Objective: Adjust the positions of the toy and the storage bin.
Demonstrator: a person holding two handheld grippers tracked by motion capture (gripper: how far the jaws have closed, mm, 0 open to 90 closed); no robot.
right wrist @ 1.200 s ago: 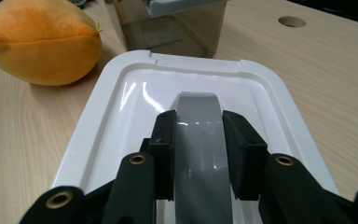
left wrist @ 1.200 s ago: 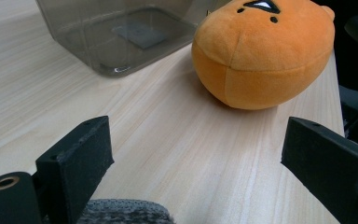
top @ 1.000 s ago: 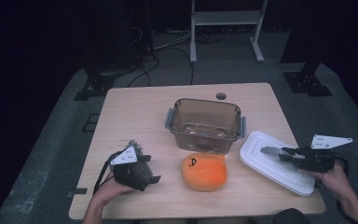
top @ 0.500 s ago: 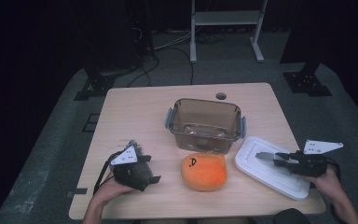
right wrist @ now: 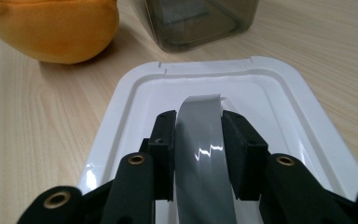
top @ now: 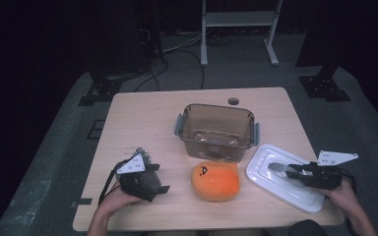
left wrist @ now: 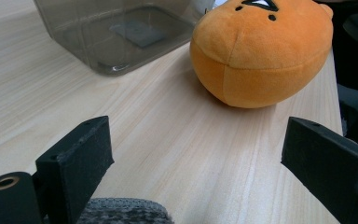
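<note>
While the table carries everything, we list by size: clear tub at centre, uncovered; white lid flat near the right edge, just beside the tub; orange plush in front of the tub. Right gripper: jaws clamped on the lid's grey handle. Left gripper: jaws wide apart, resting, facing the plush. We judge it best to lift the lid level, grip kept square.
</note>
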